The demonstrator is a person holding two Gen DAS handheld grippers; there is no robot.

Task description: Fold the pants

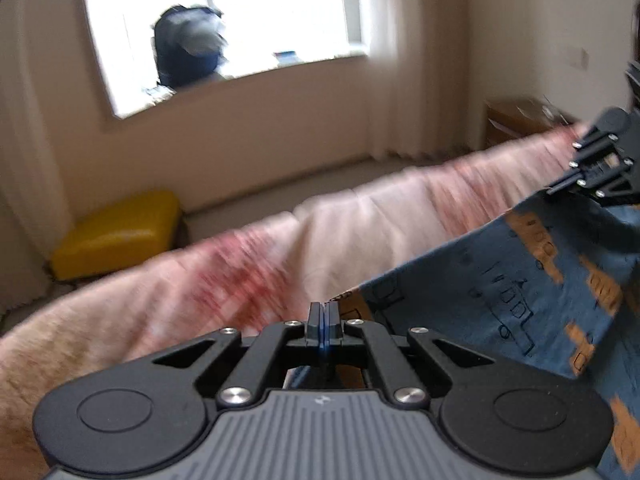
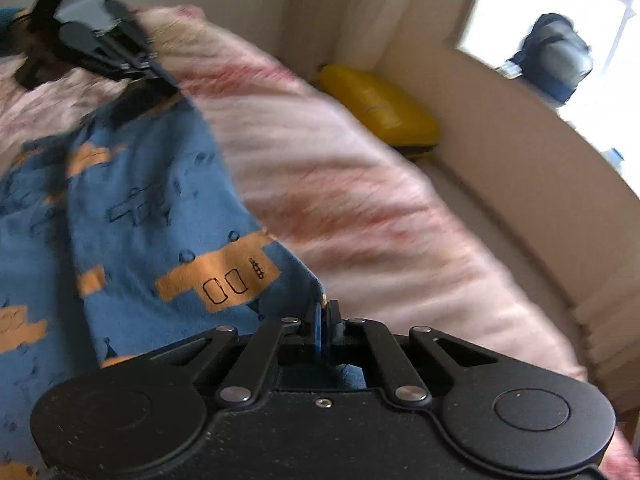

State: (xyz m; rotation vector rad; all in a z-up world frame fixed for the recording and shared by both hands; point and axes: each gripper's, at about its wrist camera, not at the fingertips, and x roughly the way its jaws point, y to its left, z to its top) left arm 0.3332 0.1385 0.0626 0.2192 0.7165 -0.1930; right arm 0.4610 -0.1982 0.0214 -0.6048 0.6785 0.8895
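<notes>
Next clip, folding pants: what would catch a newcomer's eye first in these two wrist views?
The blue pants with orange blocks stand out most, spread on a pink and white blanket, with the left gripper and the right gripper each pinched shut on an edge of the cloth. Next comes a bright yellow case on the floor by the wall, below a window where a dark backpack sits on the sill.

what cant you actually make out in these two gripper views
- Blue pants with orange print: full outline, cut off by frame edges and both gripper bodies.
- Pink blanket: its pattern, motion blur.
- Dark bag on the windowsill: detail, blur and backlight.
- Yellow case: what it is, blurred.
</notes>
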